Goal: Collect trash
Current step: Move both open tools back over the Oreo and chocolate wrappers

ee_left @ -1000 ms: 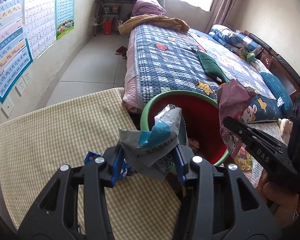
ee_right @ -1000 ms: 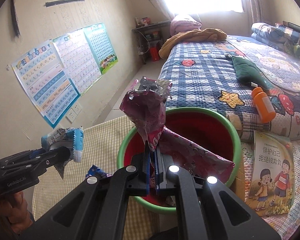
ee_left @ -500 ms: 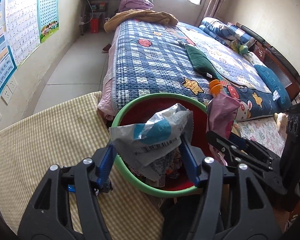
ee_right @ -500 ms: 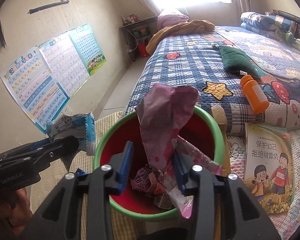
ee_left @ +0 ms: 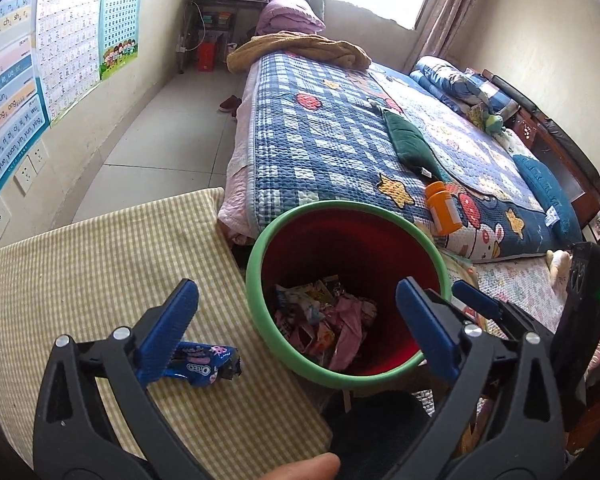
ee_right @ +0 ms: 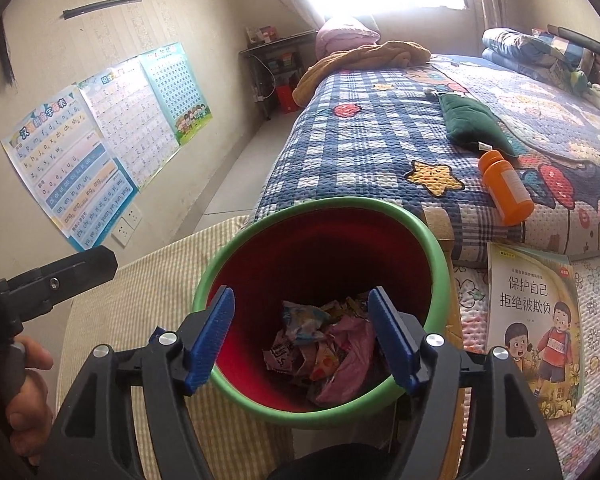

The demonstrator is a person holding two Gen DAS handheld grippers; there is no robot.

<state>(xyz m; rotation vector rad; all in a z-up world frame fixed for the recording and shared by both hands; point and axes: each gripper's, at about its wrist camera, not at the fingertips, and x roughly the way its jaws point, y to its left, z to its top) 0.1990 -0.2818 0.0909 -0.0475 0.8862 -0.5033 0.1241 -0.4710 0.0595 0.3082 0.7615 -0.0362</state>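
Note:
A red bin with a green rim point(ee_left: 256, 280) point(ee_right: 440, 256) stands between the checked table and the bed, with crumpled wrappers point(ee_left: 324, 324) point(ee_right: 320, 348) at its bottom. My left gripper point(ee_left: 296, 328) is open and empty over the bin's near edge. My right gripper point(ee_right: 306, 340) is open and empty above the bin's mouth. A blue Oreo wrapper point(ee_left: 202, 364) lies on the yellow checked tablecloth point(ee_left: 100, 272), just behind my left finger. The right gripper also shows in the left wrist view at right, its fingers point(ee_left: 476, 306) by the bin's rim.
An orange bottle point(ee_left: 442, 208) point(ee_right: 506, 188) and a green cushion point(ee_right: 472, 124) lie on the blue quilted bed point(ee_left: 320, 128). A children's book point(ee_right: 536, 324) lies right of the bin. Posters and sockets line the left wall point(ee_left: 24, 168).
Both grippers opened. The grey-blue wrapper from the left and the pink wrapper from the right dropped into the bin. Both grippers moved closer over the bin.

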